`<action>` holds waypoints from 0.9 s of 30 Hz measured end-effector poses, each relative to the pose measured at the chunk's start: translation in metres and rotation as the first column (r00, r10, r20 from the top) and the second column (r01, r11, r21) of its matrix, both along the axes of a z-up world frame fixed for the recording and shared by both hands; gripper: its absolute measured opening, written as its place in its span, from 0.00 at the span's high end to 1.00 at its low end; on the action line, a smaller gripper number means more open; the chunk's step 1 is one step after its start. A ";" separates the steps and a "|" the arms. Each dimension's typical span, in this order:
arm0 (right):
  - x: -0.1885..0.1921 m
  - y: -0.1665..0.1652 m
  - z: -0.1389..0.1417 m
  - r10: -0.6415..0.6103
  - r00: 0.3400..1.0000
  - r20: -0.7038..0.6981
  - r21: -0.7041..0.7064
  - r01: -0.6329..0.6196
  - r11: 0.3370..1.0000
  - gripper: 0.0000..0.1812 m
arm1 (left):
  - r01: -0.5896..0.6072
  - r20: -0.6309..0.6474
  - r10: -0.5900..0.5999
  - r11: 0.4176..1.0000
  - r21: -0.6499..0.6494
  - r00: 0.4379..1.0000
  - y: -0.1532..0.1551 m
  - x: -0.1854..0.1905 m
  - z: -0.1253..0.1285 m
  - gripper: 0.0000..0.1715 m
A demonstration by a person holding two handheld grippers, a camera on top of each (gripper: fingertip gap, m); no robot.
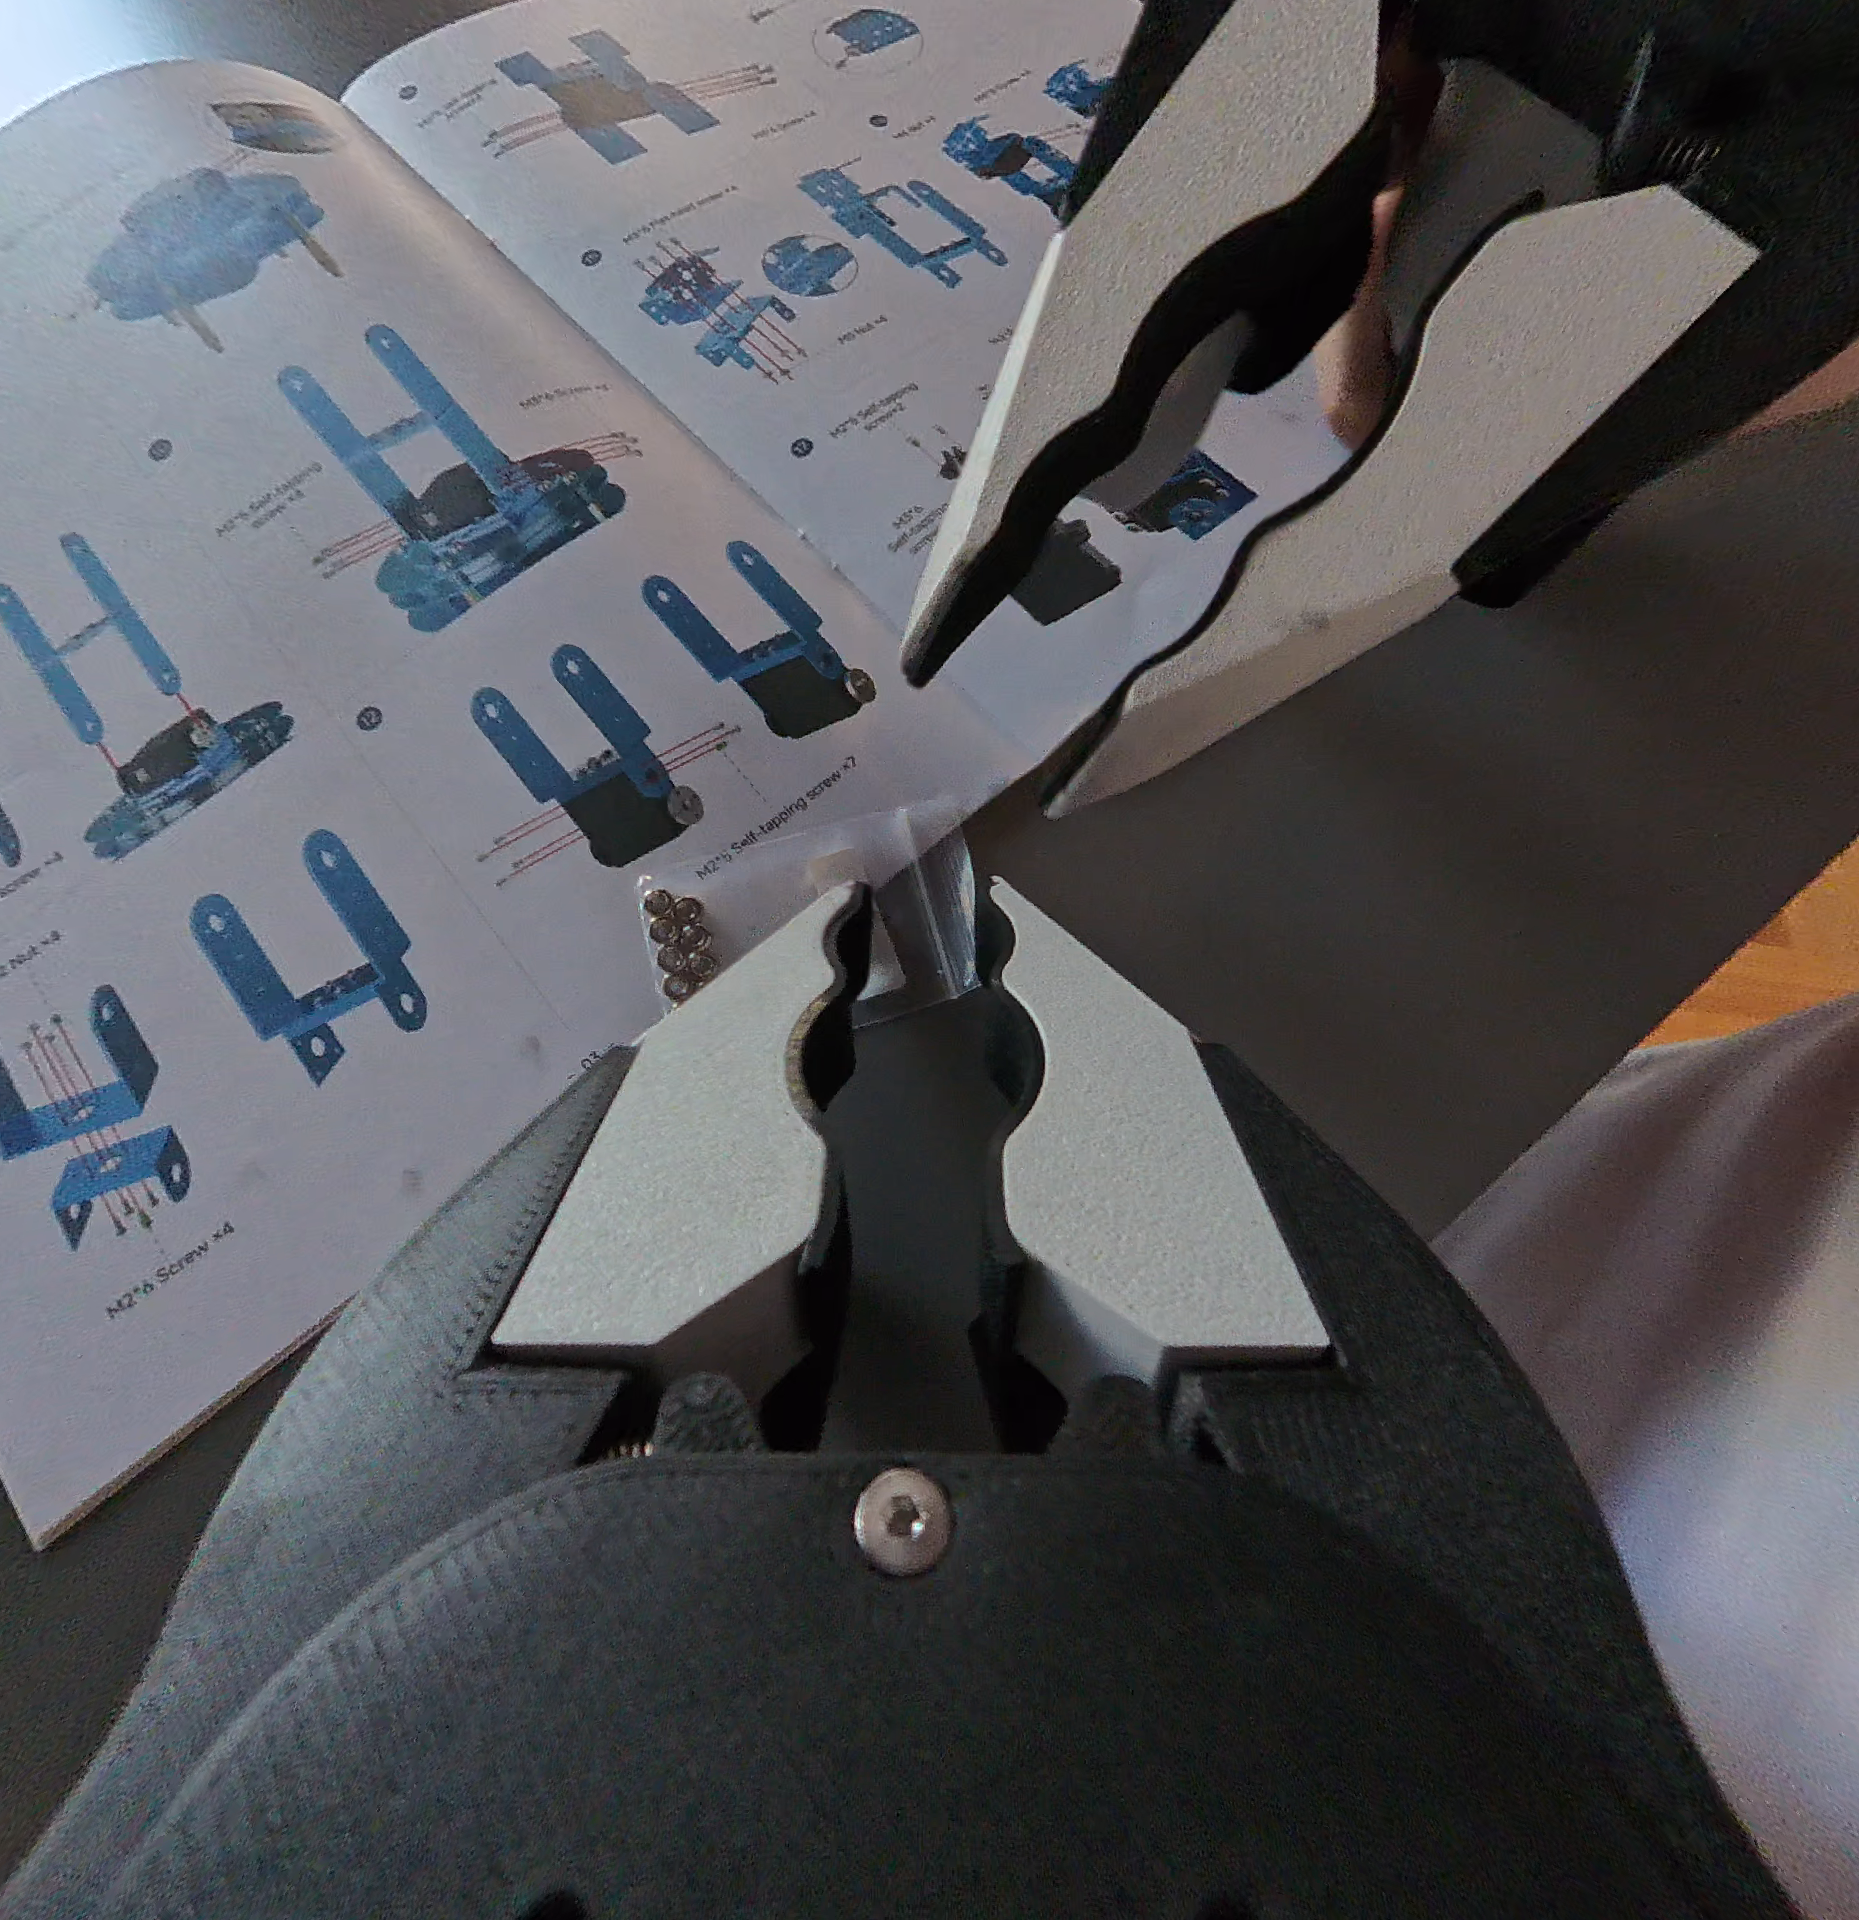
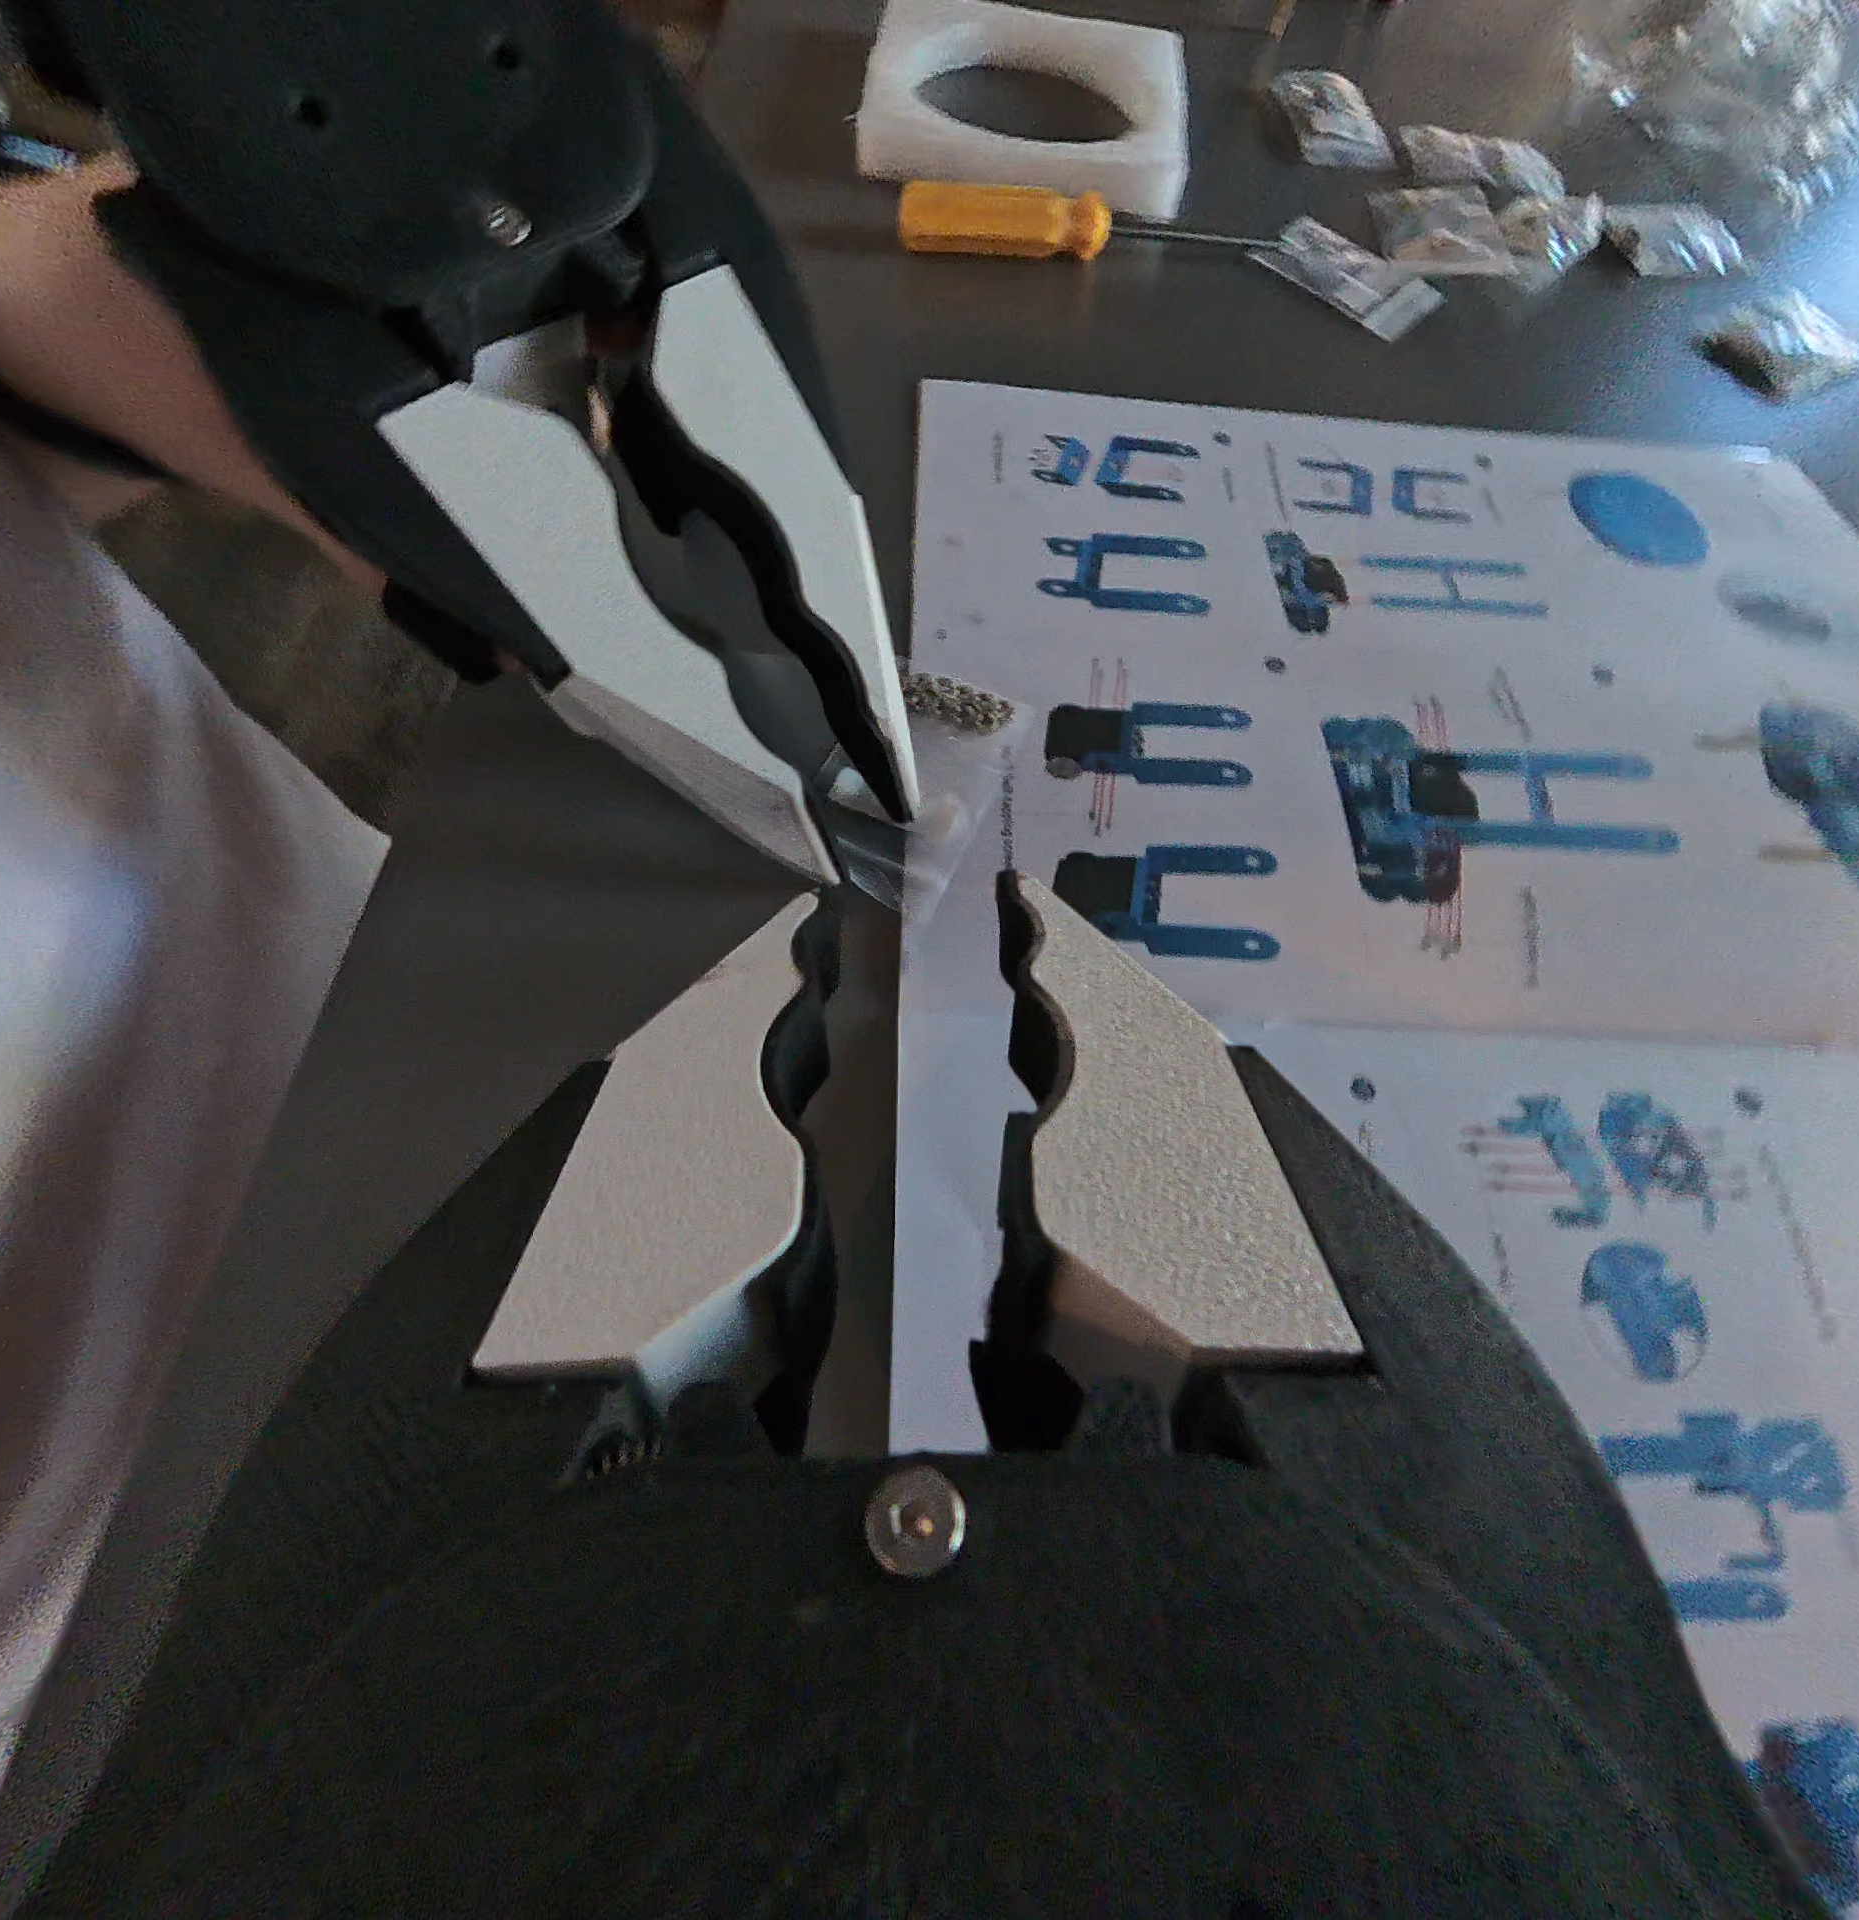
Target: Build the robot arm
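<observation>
A small clear plastic bag with several tiny metal screws lies on the corner of an open instruction booklet with blue part drawings. My left gripper is shut on the near edge of the bag, and crumpled plastic shows between its tips. In the right wrist view the left gripper comes in from the upper left and pinches the bag. My right gripper is open and empty, with its tips just short of the bag over the booklet's edge. It also shows in the left wrist view.
On the dark table behind the booklet lie a white foam block with an oval hole, a yellow-handled screwdriver and several small bags of parts. A person's light clothing is close at the right. The yellow-handled screwdriver is about 25 cm from both grippers' fingertips.
</observation>
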State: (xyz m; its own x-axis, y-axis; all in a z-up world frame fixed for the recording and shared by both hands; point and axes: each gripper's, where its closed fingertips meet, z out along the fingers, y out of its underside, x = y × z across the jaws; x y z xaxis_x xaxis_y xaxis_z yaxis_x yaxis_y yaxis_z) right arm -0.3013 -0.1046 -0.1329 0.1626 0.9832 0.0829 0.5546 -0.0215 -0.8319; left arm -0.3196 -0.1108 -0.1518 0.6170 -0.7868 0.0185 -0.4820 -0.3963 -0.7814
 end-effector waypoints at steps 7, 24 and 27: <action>-0.013 -0.006 -0.015 0.219 0.957 0.193 0.151 -0.249 0.957 0.84 | 0.045 0.181 -0.016 0.987 -0.152 0.983 -0.004 -0.004 0.007 0.99; -0.025 -0.002 -0.004 0.432 0.901 0.037 -0.370 -0.389 0.844 0.92 | 0.115 0.352 0.006 0.939 -0.323 0.936 -0.005 -0.005 0.013 1.00; -0.026 -0.004 -0.013 0.437 0.898 0.061 -0.377 -0.384 0.843 0.92 | 0.117 0.353 0.006 0.939 -0.324 0.935 -0.005 -0.005 0.012 1.00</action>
State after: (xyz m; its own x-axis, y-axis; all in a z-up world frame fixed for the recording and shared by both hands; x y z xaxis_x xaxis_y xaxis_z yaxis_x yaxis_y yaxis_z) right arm -0.3277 -0.1086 -0.1463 -0.2497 0.9257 -0.2842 0.6860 -0.0380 -0.7266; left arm -0.3243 -0.1155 -0.1393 0.4791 -0.7289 0.4890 -0.2366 -0.6438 -0.7277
